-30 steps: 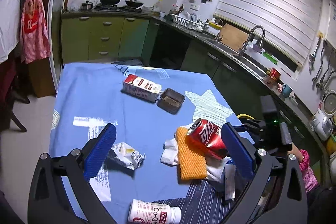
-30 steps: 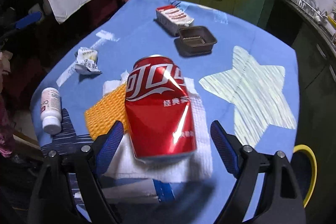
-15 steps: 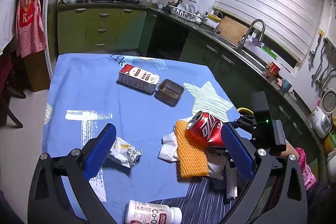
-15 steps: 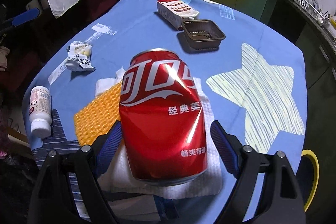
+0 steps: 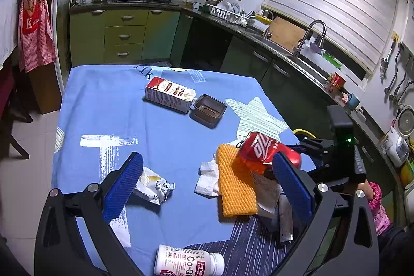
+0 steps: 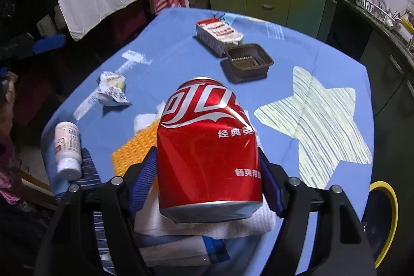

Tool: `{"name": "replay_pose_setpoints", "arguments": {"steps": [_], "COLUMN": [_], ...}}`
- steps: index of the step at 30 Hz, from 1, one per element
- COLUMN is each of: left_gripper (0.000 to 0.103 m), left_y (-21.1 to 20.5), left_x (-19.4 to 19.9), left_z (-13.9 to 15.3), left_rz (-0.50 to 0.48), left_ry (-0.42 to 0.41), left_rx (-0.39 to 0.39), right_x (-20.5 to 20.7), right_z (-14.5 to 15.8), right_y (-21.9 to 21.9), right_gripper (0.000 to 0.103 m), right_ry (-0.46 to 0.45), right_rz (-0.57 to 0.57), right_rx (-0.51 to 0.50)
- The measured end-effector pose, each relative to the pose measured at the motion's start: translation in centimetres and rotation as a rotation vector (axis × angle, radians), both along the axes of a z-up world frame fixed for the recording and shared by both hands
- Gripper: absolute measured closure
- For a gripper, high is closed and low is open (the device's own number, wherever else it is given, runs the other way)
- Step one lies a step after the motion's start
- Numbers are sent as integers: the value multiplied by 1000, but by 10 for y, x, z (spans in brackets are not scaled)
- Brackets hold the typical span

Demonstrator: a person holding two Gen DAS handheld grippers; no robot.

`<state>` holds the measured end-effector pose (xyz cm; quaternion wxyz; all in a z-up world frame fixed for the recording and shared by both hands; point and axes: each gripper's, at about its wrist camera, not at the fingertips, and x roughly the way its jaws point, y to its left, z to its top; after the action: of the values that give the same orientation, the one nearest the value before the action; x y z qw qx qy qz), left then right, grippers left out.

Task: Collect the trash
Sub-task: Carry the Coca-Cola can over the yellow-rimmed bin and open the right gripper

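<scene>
Left wrist view: dented red cola can (image 5: 261,150), lying tilted, top end raised off the orange sponge cloth (image 5: 234,188). Sponge cloth overlaps white paper towels (image 5: 207,179) on the blue tabletop (image 5: 165,136). Left hand-held gripper (image 5: 207,188) spread wide, holding nothing; the can is beyond its right finger. Crumpled snack wrapper (image 5: 154,186) just left of the sponge cloth, beside the left finger. White pill bottle (image 5: 187,263) on its side nearer than the cloth.

Right wrist view: can (image 6: 209,159) fills the centre, silver script, creased wall. Right hand-held gripper (image 6: 208,177) jaws have just been closing; blue pads now pressed on both can sides. Can sits above paper towel (image 6: 207,225). Brown plastic tray (image 6: 248,61) and milk carton (image 6: 218,35) lie beyond the can.
</scene>
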<state>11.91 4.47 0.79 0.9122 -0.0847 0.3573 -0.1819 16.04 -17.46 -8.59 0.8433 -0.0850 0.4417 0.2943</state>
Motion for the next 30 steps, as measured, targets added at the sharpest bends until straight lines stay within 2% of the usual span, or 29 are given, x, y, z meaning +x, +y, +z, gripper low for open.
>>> {"name": "replay_pose_setpoints", "arguments": {"steps": [8, 12, 15, 19, 23, 26, 30], "left_gripper": [5, 5, 5, 5, 5, 5, 5], "left_y": [-6, -10, -12, -16, -21, -24, -25], "left_x": [0, -1, -2, -1, 0, -2, -3], "left_z": [1, 3, 4, 3, 1, 3, 3], "left_rz": [-12, -23, -26, -34, -44, -46, -45], "left_ry": [-1, -6, -12, -10, -5, -10, -10], "left_rx": [15, 21, 26, 30, 33, 42, 50], "right_x": [-24, -38, -48, -47, -31, -14, 3], "right_z": [17, 32, 46, 50, 25, -3, -43], "right_y": [-13, -36, -72, -142, -213, -251, -283], "right_gripper": [34, 34, 34, 34, 34, 34, 34], "right_ry": [-38, -72, -113, -126, -69, 5, 83], "right_rz": [-30, -81, -182, -400, -633, -752, -849], "right_rx": [57, 103, 128, 120, 38, 4, -3]}}
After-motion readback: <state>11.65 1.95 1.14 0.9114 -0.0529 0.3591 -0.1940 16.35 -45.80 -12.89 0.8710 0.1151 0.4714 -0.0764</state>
